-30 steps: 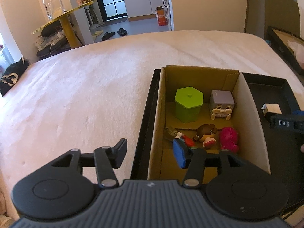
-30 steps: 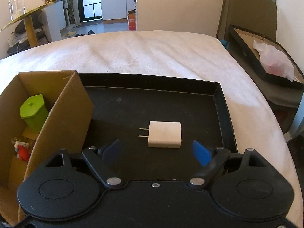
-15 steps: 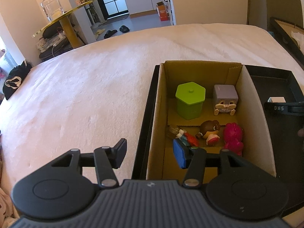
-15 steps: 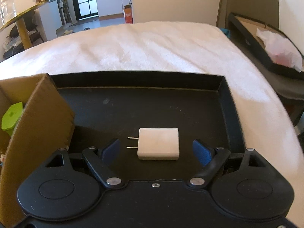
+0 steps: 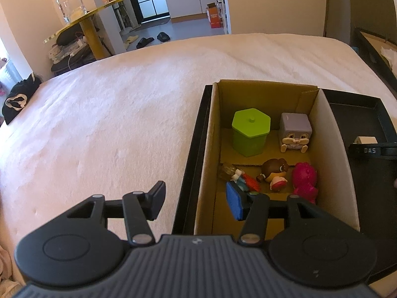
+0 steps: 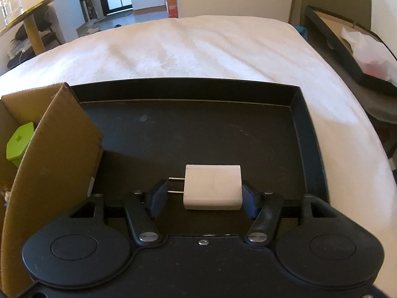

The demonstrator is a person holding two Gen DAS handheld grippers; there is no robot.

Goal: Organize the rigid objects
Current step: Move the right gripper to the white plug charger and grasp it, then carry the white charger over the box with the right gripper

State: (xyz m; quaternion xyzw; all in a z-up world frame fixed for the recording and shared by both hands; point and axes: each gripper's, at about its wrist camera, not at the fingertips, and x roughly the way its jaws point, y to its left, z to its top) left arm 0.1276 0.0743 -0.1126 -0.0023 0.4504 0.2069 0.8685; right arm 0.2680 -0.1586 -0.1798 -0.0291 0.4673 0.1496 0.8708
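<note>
A white wall charger (image 6: 212, 186) lies on the floor of the black tray (image 6: 198, 134), prongs pointing left. My right gripper (image 6: 203, 196) is closing on it: the right pad rests on the charger's body and the left pad meets the prong tips. In the left wrist view the cardboard box (image 5: 332, 149) holds a green hexagonal container (image 5: 250, 131), a grey bunny cube (image 5: 295, 134), a brown figurine (image 5: 274, 171), a pink toy (image 5: 304, 178) and a small red and blue figure (image 5: 242, 178). My left gripper (image 5: 196, 201) is open, straddling the box's left wall without gripping it.
The tray and box rest on a bed with a pale blanket (image 5: 111, 124). A second black tray with a white bag (image 6: 367, 47) leans at the right. A gold side table (image 5: 89, 22) with a glass jar stands beyond the bed's far left.
The right gripper's fingers have closed in from wide apart onto the charger and its prongs. The left gripper has stayed where it was.
</note>
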